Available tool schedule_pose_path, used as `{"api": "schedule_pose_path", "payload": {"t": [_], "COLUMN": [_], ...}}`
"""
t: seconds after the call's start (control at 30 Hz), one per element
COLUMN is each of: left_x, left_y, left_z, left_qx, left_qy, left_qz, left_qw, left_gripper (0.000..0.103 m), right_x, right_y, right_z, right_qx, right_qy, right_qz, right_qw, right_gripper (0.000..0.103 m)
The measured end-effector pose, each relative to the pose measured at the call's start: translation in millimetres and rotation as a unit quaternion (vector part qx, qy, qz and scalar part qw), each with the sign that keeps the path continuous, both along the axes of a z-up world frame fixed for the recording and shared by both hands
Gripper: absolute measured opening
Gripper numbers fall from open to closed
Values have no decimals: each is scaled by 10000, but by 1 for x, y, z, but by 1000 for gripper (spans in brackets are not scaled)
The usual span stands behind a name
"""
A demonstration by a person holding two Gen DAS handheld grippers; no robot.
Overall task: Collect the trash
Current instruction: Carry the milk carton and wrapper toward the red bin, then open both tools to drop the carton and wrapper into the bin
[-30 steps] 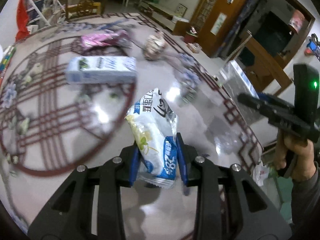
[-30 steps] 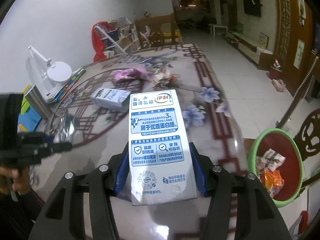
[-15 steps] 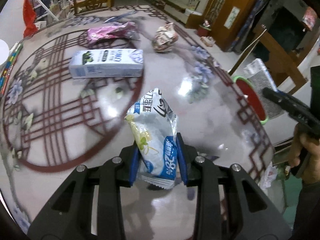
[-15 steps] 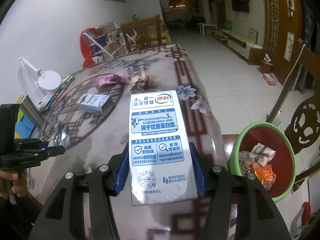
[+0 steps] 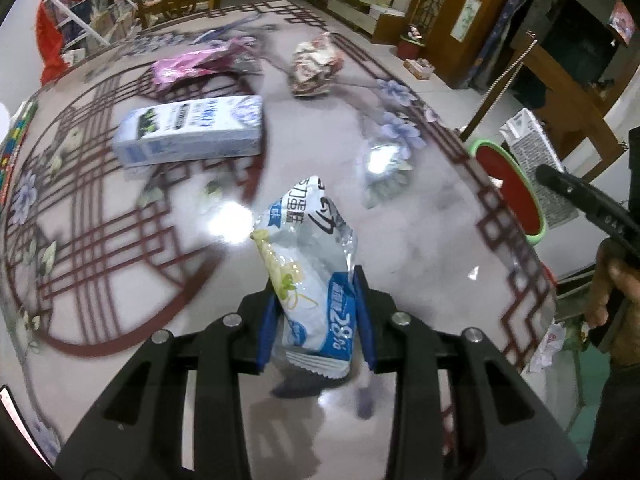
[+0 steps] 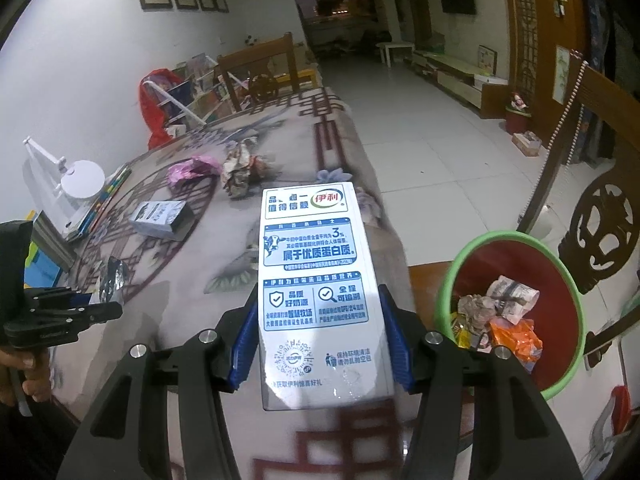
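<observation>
Table as reference: left gripper above it, pads clamped on a white-blue snack wrapper. Beyond it on the table: milk box, pink wrapper, crumpled wrapper. Right gripper clamps a white milk carton over the table's edge. Green-rimmed bin off the table's right side, trash inside.

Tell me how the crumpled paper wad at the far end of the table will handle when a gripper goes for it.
The crumpled paper wad looks light and probably squashes under the pads, given its creased, uneven folds. Its lumpy shape suggests it would skid or tumble rather than roll cleanly on the glossy table. Likely not fragile.
</observation>
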State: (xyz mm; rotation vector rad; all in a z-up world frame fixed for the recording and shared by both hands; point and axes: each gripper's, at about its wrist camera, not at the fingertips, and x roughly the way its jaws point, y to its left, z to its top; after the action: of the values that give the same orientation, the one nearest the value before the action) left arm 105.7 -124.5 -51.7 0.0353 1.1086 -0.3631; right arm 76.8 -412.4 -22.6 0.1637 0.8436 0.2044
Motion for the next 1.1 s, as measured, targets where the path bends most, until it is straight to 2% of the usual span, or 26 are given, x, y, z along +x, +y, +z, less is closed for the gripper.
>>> {"api": "schedule_pose_path", "payload": {"t": [0.13,0.4,0.7,0.87,1.1], "left_x": [1,13,29,40,61], "left_y": [-23,-105,-225,-280,-334], "left_z": [3,13,23,17,-2], "left_qx": [-242,-527,-904,-948,-932], "left_qy": [-7,-82,-91,-15,244], "left_qz": [-243,-987,-2026,-2340,-2503], "left_qw": [9994,9937,9750,9676,9634], "left_gripper": [33,33,33,33,33], "right_x": [-2,-6,-11,-11,-5], "right_y": [-22,-86,-160,-184,-209], "right_z": [-1,-1,-17,-36,-57], "right_qx": [34,24,117,167,283], "right_qy": [-14,-13,110,261,380], "right_qz": [-213,-794,-1456,-1628,-1793], "right_qw": [9998,9968,9892,9862,9826], "right_gripper": [52,52,52,51,51]}}
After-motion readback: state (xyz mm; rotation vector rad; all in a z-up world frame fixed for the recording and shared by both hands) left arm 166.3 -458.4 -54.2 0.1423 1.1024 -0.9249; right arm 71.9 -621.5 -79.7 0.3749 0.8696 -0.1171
